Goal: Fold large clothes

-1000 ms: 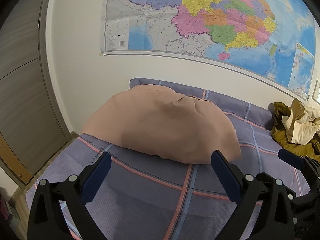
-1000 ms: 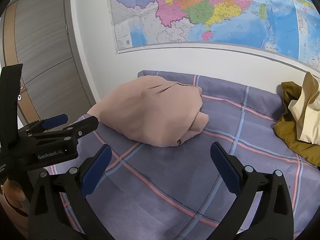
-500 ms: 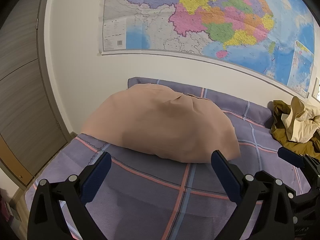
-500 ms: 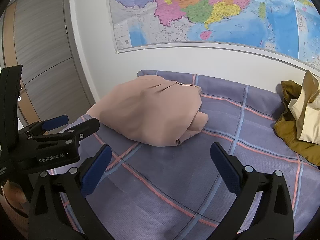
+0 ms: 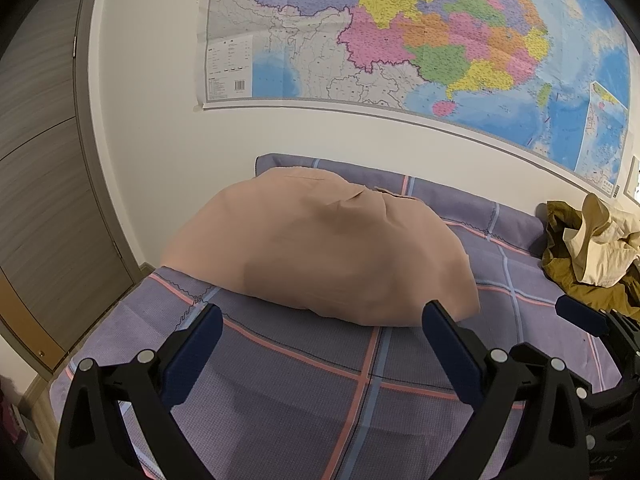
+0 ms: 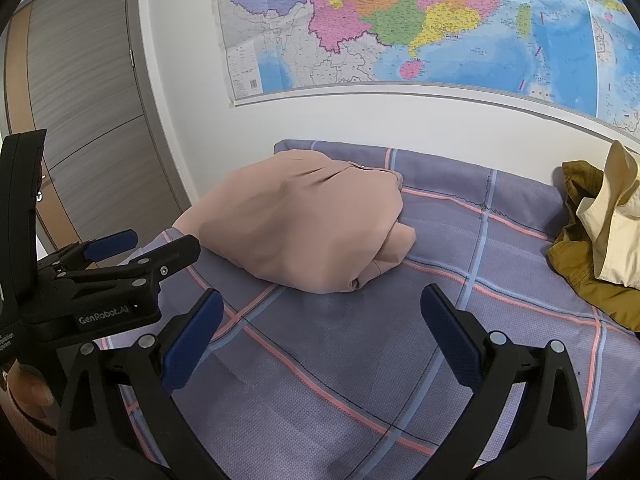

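A folded beige-pink garment [image 5: 320,256] lies in a rounded bundle on the purple plaid bed [image 5: 304,392], near the wall and the bed's left edge; it also shows in the right wrist view [image 6: 296,232]. My left gripper [image 5: 320,340] is open and empty, hovering just short of the bundle. My right gripper [image 6: 320,328] is open and empty, above bare bedding to the right of the bundle. The left gripper also appears at the left of the right wrist view [image 6: 140,244].
A heap of olive and cream clothes [image 6: 596,236] lies at the bed's right side, also in the left wrist view [image 5: 592,252]. A wall map [image 5: 400,32] hangs above the bed. A wooden door [image 6: 88,112] stands to the left.
Both grippers have drifted slightly back from the folded bundle, staying open. The bundle has not moved.
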{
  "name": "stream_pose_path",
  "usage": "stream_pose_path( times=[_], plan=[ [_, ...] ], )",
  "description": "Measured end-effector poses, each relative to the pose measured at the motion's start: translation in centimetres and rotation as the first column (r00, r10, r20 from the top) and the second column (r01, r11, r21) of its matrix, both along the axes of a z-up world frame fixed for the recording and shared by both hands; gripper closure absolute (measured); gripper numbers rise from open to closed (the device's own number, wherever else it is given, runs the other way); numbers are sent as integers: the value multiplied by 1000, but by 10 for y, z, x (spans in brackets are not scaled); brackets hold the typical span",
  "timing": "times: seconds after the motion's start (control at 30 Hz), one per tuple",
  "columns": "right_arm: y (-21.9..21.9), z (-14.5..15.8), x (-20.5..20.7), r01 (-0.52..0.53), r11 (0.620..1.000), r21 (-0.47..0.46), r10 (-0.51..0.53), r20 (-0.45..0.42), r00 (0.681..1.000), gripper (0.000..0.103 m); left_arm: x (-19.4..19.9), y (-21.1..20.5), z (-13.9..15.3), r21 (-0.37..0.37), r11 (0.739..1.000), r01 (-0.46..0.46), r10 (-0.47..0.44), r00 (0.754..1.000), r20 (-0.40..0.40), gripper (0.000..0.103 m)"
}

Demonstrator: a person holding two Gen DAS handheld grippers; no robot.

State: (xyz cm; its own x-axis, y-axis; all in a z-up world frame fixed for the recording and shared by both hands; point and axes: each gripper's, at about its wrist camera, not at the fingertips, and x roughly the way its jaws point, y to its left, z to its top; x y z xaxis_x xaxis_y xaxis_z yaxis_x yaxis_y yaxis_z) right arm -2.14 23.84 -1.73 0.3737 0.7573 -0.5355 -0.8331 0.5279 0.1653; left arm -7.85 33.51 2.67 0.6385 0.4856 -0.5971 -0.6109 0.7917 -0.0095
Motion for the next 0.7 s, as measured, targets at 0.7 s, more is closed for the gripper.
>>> stream_pose_path(
  times=[0.7],
  plan=[
    [0,-1,2,-4,1000,-3,4,-8,1000,5,0,-1,-3,-2,1000,-2,2,1000,-7,7]
  ],
)
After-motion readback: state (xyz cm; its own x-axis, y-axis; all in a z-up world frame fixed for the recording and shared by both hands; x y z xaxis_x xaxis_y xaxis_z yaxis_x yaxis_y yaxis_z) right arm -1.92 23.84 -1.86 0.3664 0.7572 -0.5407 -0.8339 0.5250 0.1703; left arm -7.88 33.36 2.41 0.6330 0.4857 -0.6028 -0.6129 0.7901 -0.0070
